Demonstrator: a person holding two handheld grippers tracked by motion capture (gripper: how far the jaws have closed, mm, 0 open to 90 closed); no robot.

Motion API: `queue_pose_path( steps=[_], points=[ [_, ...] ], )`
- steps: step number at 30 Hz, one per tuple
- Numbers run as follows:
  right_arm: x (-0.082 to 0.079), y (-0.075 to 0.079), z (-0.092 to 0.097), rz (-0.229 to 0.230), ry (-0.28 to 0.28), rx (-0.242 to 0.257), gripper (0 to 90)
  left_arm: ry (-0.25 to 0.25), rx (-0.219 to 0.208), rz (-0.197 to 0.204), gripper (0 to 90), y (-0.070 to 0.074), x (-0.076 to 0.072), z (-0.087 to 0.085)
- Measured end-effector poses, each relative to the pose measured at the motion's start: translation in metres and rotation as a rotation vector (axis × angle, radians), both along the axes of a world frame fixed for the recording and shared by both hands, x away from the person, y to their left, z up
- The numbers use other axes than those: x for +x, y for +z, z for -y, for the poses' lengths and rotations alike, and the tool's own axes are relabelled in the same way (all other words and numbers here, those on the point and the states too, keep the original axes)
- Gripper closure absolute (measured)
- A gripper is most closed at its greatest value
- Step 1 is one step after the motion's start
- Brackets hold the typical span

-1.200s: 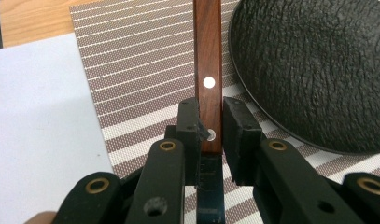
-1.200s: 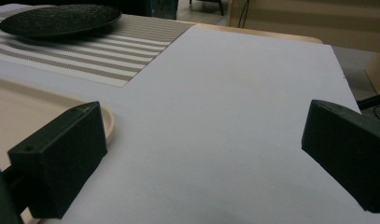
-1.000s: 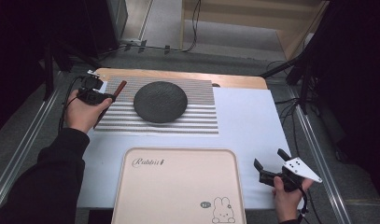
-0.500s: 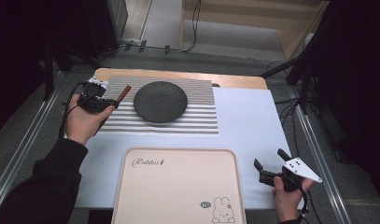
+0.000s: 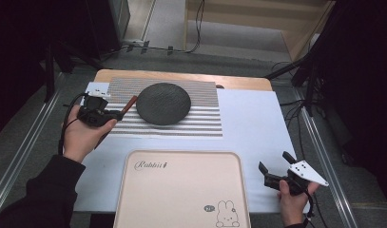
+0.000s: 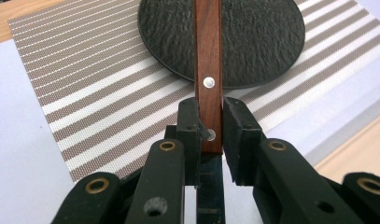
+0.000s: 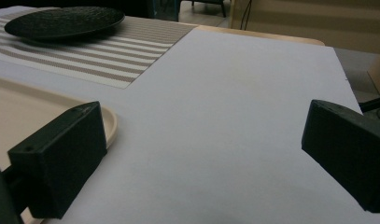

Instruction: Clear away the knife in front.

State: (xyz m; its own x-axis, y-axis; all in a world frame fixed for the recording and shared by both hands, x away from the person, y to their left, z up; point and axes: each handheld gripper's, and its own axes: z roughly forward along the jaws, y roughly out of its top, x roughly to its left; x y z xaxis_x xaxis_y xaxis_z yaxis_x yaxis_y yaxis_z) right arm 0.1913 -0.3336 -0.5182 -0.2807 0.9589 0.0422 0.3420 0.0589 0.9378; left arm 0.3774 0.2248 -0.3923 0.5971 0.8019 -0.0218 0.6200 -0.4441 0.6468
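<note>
Two jaws of your left gripper (image 6: 210, 123) are clamped on a wooden handle (image 6: 208, 56), flat brown with metal rivets, likely a table knife or similar utensil; what sits at its working end I cannot tell. Pads bite near the butt end, one rivet between them, the next just clear.

- Grip sits far back on the handle. Long lever ahead of the jaws, so expect the free end to droop or swing if you turn the wrist quickly. Move slow.
- Handle runs straight out from the jaws, its far part over the black plate (image 6: 253, 42) as the left gripper view has it. In the high view the left gripper (image 5: 108, 115) is at the left edge of the striped placemat (image 5: 191, 126), handle (image 5: 129, 104) angled toward the plate (image 5: 163, 103), apart from its rim.
- Likely placement: beside the plate, on the mat. Lower until the handle lies flat before you release, or it will bounce or roll onto the plate rim.
- Keep it parallel to the mat stripes' short side for a tidy setting.

Right gripper (image 5: 277, 170): jaws apart, holding nothing, resting low over the white counter (image 7: 234, 107) cover, beside the beige tray (image 5: 181, 190). Leave it parked clear.
</note>
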Motion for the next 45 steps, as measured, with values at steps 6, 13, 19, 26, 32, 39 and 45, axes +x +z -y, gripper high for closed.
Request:
queue_pose_path(
  steps=[6, 13, 19, 26, 32, 39, 45],
  points=[
    [0.0, 0.0, 0.001, 0.001, 0.0, 0.006, 0.0, -0.013, -0.014, 0.008, 77.3, 0.003, -0.015, 0.001],
    [-0.001, 0.0, 0.001, 0.001, -0.001, 0.007, 0.0, -0.022, -0.013, 0.027, 77.3, 0.006, -0.039, 0.001],
    [-0.001, 0.0, 0.0, 0.001, -0.003, 0.007, 0.0, -0.031, -0.007, 0.029, 77.3, 0.002, -0.062, 0.0],
    [-0.001, 0.0, 0.001, 0.001, -0.006, 0.01, 0.0, -0.039, -0.032, 0.017, 77.3, -0.003, -0.079, 0.001],
    [-0.001, 0.0, 0.001, 0.002, -0.006, 0.008, 0.0, -0.055, -0.024, 0.02, 77.3, -0.008, -0.095, 0.007],
    [-0.001, 0.0, 0.001, 0.003, -0.003, 0.01, 0.0, -0.072, -0.018, 0.022, 77.3, -0.014, -0.113, 0.014],
    [-0.001, 0.0, 0.001, 0.003, -0.003, 0.009, 0.0, -0.075, -0.047, 0.025, 77.3, -0.017, -0.129, 0.017]
  ],
)
